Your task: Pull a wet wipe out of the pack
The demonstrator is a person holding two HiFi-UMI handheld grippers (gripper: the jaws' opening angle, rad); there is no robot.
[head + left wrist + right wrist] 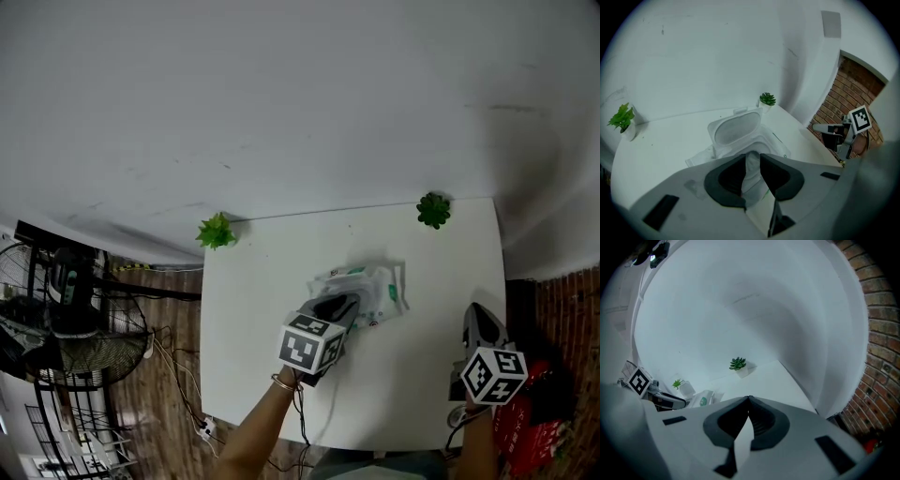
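Observation:
The wet wipe pack [377,289] lies in the middle of the white table [262,281], its oval lid [736,127] flipped open. My left gripper [345,305] is at the pack's opening, shut on a white wet wipe [751,174] that stands up between its dark pads [727,177]. My right gripper [476,314] hovers by the table's right edge, apart from the pack; its jaws meet at the tips [749,399] with nothing between them. The pack [704,399] shows small in the right gripper view.
Two small green plants in white pots stand at the table's far corners, one left [217,231] and one right [433,210]. A fan [75,328] and cables are on the floor to the left. A brick wall [853,93] rises on the right.

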